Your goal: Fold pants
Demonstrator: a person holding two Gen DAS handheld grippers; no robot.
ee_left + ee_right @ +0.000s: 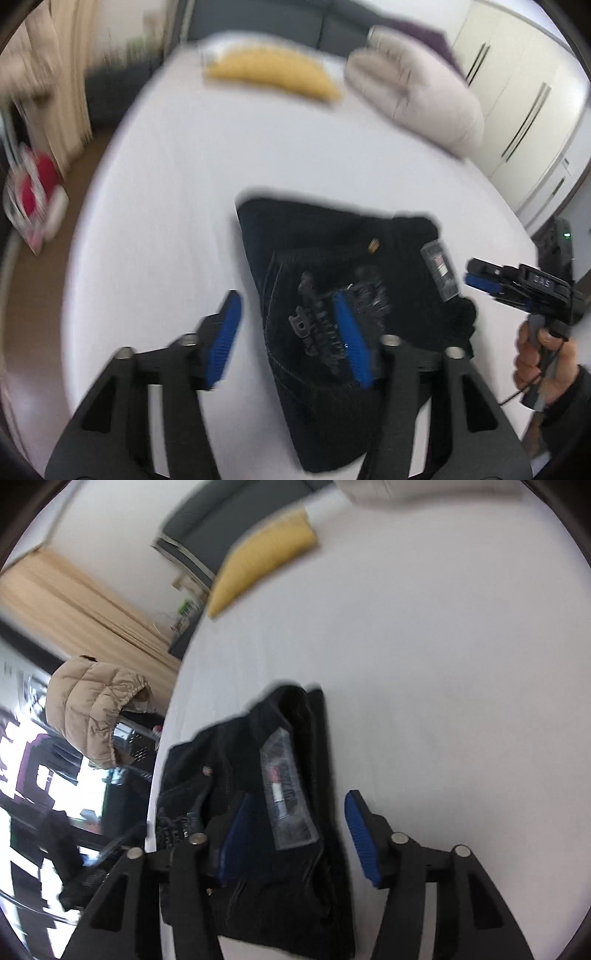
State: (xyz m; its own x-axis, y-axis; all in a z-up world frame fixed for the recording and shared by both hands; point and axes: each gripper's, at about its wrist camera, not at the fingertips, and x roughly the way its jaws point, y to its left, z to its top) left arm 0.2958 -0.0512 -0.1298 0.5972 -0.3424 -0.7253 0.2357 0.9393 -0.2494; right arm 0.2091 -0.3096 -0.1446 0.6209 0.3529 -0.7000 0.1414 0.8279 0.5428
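The dark pants (332, 254) lie folded into a compact bundle on the white bed sheet (177, 192), with a clear size label (439, 271) on top. My left gripper (286, 297) is open: its left pad hangs over bare sheet and its right pad over the bundle's left part, gripping nothing. In the right wrist view the pants (255, 760) and label (288, 797) fill the lower middle. My right gripper (297, 799) is open, its left pad over the cloth and its right pad over the sheet. A hand holds the right gripper (474, 275) just right of the bundle.
A yellow pillow (273, 74) and a pale quilted cover (417, 92) lie at the far end of the bed. White wardrobe doors (524, 110) stand to the right. A beige puffer jacket (96, 716) hangs beyond the bed's left edge, near a red item (37, 192).
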